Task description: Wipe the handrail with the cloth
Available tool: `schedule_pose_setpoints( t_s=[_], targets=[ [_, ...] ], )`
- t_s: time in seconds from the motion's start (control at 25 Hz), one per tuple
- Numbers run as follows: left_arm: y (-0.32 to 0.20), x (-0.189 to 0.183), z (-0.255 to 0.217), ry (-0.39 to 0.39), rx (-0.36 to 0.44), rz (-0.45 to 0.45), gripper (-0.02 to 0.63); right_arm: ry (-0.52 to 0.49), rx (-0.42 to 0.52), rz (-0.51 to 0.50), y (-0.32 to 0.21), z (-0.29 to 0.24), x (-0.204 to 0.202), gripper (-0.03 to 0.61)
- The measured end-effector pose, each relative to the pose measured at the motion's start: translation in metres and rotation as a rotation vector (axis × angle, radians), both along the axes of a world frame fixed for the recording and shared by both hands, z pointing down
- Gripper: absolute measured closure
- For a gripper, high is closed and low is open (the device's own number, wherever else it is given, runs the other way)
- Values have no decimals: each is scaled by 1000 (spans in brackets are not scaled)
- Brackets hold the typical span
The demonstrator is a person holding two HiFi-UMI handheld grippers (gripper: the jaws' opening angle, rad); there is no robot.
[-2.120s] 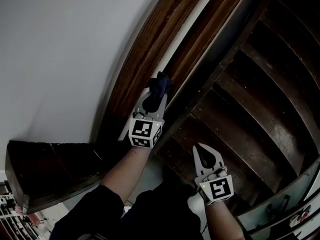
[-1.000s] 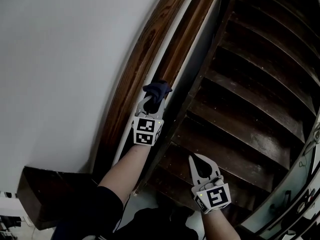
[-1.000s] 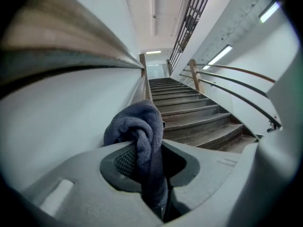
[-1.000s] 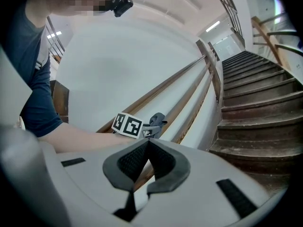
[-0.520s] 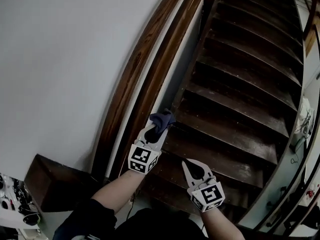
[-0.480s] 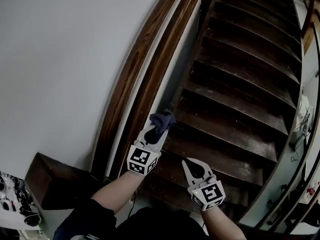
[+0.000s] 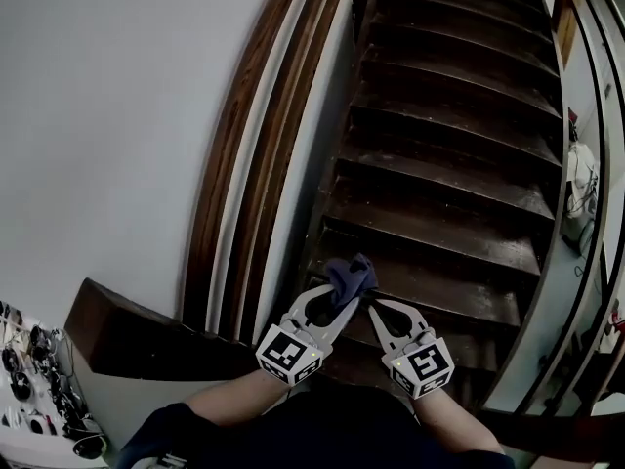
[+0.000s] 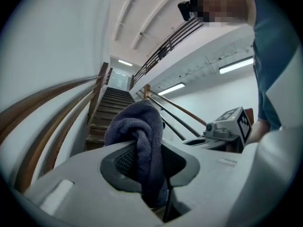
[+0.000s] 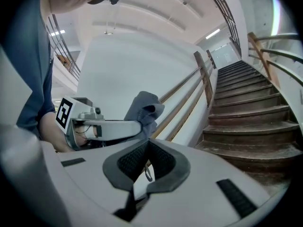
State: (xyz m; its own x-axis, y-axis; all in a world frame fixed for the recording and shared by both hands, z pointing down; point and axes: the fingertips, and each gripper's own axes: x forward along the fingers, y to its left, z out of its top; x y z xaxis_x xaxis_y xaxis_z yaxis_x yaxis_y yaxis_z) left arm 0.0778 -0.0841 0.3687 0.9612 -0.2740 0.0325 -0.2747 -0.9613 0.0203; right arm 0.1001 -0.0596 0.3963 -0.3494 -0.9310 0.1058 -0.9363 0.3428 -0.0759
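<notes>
A dark blue cloth is bunched between the jaws of my left gripper, which is shut on it. The cloth is held in the air over the lower stair treads, away from the brown wooden handrail that curves up along the white wall. My right gripper is shut with nothing in it. Its tip sits just right of the cloth, close to the left gripper.
Dark wooden stairs climb ahead. A second wooden rail runs beside the first. On the right is a banister with dark rails. A dark wooden ledge juts out at the lower left, with small clutter below it.
My left gripper has come off the handrail with the cloth, moving right and back toward the body, and now sits beside the right gripper. The head view has tilted up the stairs.
</notes>
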Motion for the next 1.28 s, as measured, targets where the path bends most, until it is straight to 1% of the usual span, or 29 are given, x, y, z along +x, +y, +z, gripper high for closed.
schedule_pose_setpoints(
  t_s=[0.2, 0.32, 0.4, 0.56, 0.8, 1.16, 1.28],
  targets=[
    [51, 8, 15, -10, -29, 63, 517, -38, -63, 26, 41, 25, 13, 569],
    [69, 9, 25, -26, -37, 83, 517, -47, -76, 44, 55, 31, 21, 569],
    [76, 10, 25, -25, -25, 89, 517, -37, -74, 44, 58, 32, 24, 569],
    [80, 12, 25, -20, -30, 84, 517, -16, -51, 25, 59, 27, 22, 569],
    [81, 13, 23, -12, -29, 79, 517, -6, -55, 7, 61, 26, 19, 569],
    [79, 13, 24, -5, -45, 76, 517, 2, -60, 7, 59, 27, 20, 569],
    [80, 15, 24, -3, -35, 88, 517, -2, -61, 16, 59, 28, 21, 569]
  ],
)
